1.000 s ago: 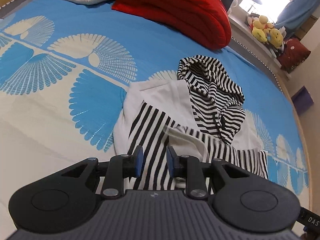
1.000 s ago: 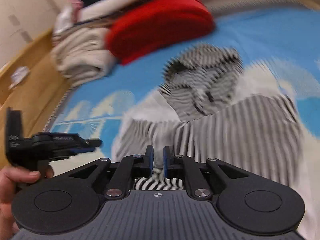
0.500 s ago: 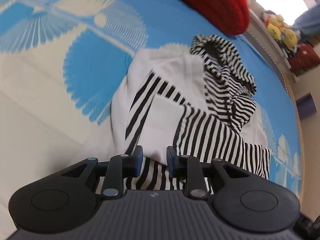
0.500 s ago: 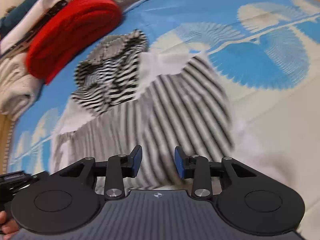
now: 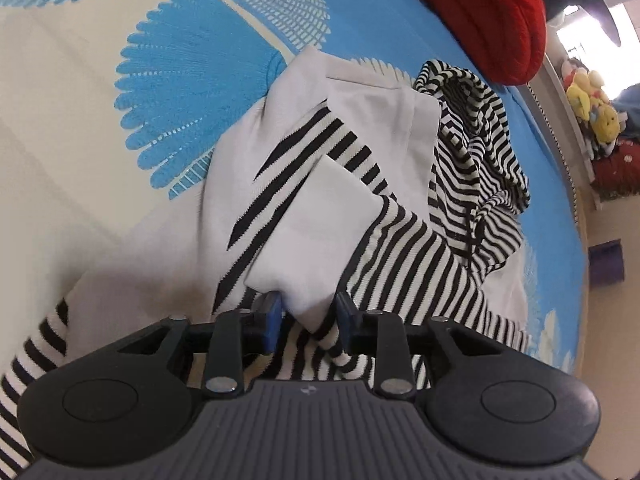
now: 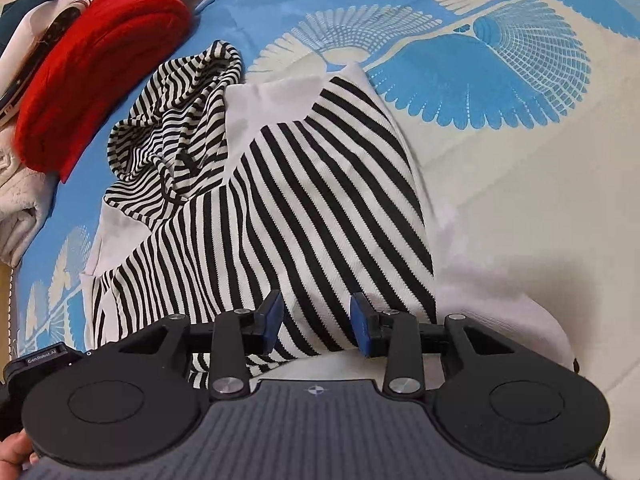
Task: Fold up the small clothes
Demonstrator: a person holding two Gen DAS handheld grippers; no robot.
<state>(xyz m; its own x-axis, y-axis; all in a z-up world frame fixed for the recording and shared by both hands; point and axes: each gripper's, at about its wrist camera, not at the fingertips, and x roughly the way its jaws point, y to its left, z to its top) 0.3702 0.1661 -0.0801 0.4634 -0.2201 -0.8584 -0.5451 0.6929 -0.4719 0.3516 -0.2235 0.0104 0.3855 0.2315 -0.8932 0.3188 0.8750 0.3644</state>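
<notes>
A small black-and-white striped hoodie (image 5: pixel 416 248) with white panels lies on the blue and cream bedspread (image 5: pixel 192 92), sleeves folded over its body, striped hood (image 5: pixel 476 128) at the far end. My left gripper (image 5: pixel 306 322) is open, low over the garment's near edge, with a white fold of cloth between its blue pads. In the right wrist view the hoodie (image 6: pixel 304 200) fills the middle, and my right gripper (image 6: pixel 316 322) is open just above its striped front near the hem. The hood (image 6: pixel 176 128) lies to the upper left.
A folded red blanket (image 5: pixel 480 12) and pale folded bedding (image 6: pixel 20 184) lie past the hood. Plush toys (image 5: pixel 592 108) sit on a ledge at the bed's far side. The left gripper's body (image 6: pixel 40 360) and a hand show at the right view's lower left.
Both grippers have dropped closer to the hoodie's near edge. The right gripper, almost shut a second ago, has opened wide. A white fold now sits between the left pads.
</notes>
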